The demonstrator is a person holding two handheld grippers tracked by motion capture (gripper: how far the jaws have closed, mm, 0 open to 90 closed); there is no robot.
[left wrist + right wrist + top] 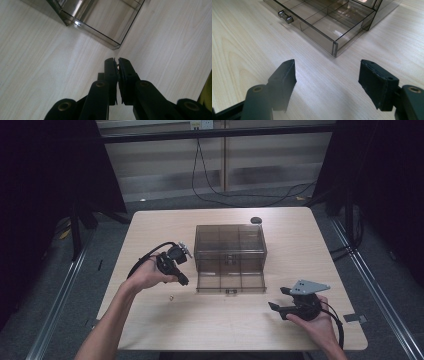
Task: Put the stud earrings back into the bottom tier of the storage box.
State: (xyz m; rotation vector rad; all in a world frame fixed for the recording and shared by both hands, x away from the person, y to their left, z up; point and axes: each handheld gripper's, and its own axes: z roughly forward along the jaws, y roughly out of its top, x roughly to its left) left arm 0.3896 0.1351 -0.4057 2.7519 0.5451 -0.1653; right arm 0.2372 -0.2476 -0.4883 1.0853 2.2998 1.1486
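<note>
While left gripper [117,65] pinching small brass-coloured piece [117,67] between clenched jaws, smoky drawer box [230,245] sitting at its 2 o'clock, bottom drawer [230,282] pulled open, piece not yet dropped in. Right gripper [327,75] idling released; second small piece [171,297] lying on surface [150,315].

Light wood table [150,317] under my fingers. Smoked clear drawer box [230,242] sits on it just past my tips, bottom drawer [230,282] pulled out twd me. Tiny gold bit [170,297] lies nr my left fingers. Small dark disc [256,220] at far edge, beyond box.
</note>
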